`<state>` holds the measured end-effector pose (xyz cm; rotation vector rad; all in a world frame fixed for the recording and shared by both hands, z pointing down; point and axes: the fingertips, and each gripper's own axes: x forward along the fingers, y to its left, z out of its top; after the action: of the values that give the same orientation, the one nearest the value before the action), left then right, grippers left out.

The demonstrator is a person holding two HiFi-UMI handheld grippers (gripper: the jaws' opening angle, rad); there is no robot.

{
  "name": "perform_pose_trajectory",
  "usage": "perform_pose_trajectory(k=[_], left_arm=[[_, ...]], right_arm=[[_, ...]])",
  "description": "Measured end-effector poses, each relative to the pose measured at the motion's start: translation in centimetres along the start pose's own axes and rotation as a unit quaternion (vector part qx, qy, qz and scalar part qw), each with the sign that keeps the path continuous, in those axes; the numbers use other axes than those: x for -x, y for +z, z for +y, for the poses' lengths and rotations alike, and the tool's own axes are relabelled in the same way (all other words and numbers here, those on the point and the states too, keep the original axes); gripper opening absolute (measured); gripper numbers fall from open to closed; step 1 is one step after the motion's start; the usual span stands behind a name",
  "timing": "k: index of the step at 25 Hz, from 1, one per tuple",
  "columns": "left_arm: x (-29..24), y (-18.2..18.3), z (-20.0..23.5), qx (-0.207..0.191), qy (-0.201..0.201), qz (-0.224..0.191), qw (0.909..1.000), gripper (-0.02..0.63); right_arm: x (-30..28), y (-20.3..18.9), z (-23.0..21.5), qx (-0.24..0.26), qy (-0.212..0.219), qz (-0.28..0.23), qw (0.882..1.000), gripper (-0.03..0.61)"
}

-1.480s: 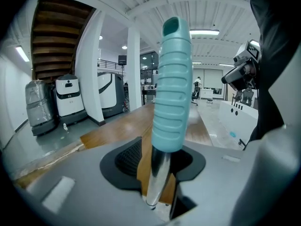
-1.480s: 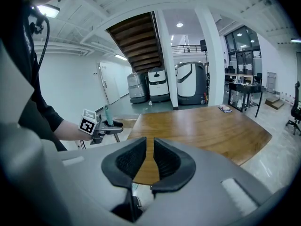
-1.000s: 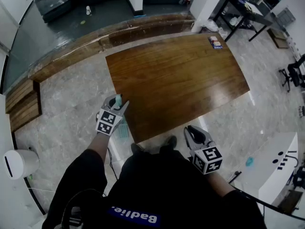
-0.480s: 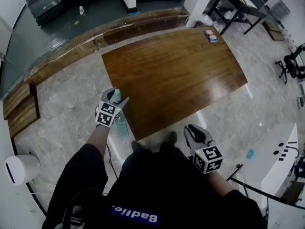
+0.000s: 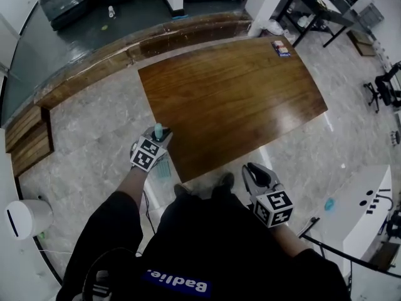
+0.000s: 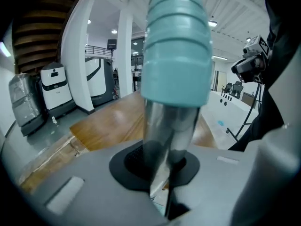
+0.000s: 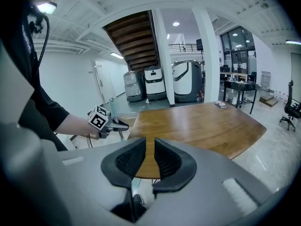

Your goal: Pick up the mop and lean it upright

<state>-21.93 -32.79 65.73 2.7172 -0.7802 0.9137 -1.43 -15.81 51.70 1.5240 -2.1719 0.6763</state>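
Mop handle (image 6: 174, 51) seemingly clamped, left gripper (image 5: 160, 140) just-closed.

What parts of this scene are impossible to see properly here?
- Mop head: head view, mostly hidden under the left gripper, whose jaws have just been closing on the mop handle.
- Its lower end: left gripper view, behind the gripper's body.
- Flat item on the table: head view, too small to identify.
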Motion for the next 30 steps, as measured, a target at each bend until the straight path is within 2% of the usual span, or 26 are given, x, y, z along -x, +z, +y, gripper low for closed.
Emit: perform_pose_trajectory(k=[7,12,18,23,30], left_arm=[[1.9,-1.2,1.0,-0.01,0.024,0.034,0.9991,0.037],[4.0,-1.5,2.0,0.006,0.046,0.037,0.9982,0.035],[5.6,-2.6,1.8,-0.002,0.054,0.038,0.9978,0.035],[4.9,-3.5,1.7,-0.006,0.053,0.05,0.9974,0.04],[2.5,-2.6,0.6,-0.016,0.042,0.05,0.9977,0.064]], right_arm=[[-0.4,0.2,0.5,0.003,0.013,-0.002,1.0,0.06],[-1.2,0.5,1.3,0.009,0.028,-0.001,1.0,0.058],[-2.2,0.8,3.0,0.023,0.051,0.001,0.998,0.06],[-2.5,0.7,4.1,0.034,0.059,0.012,0.998,0.061],[-1.6,0.4,3.2,0.031,0.039,0.013,0.999,0.064]])
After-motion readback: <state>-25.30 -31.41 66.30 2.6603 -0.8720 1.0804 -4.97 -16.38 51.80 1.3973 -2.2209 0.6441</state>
